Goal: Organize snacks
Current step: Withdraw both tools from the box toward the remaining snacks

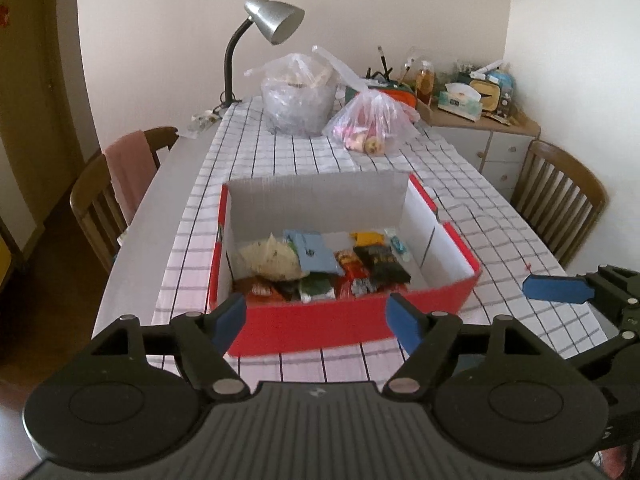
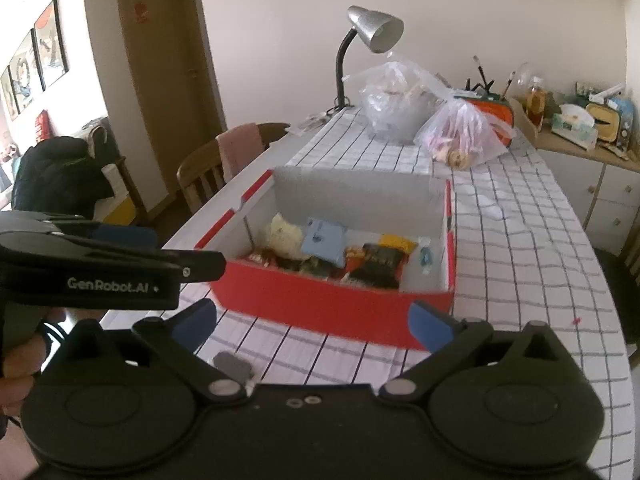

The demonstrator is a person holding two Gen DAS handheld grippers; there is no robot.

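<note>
A red cardboard box [image 1: 316, 324] with white inner walls stands on the checked tablecloth; it also shows in the right wrist view [image 2: 320, 308]. Several snack packets [image 1: 320, 268] lie inside it, among them a light blue pack [image 2: 324, 242], a pale bag [image 2: 284, 234] and dark packs [image 2: 380, 262]. My left gripper [image 1: 318, 320] is open and empty just before the box's near wall. My right gripper [image 2: 314, 326] is open and empty, near the box's front. Its blue fingertip [image 1: 556, 288] shows right of the box in the left wrist view.
Two plastic bags [image 1: 298, 96] [image 1: 372, 122] and a silver desk lamp [image 1: 276, 20] stand at the table's far end. Wooden chairs [image 1: 104, 200] [image 1: 560, 196] flank the table. A cluttered sideboard [image 1: 480, 120] is at the back right. A small grey object [image 2: 234, 364] lies by my right gripper.
</note>
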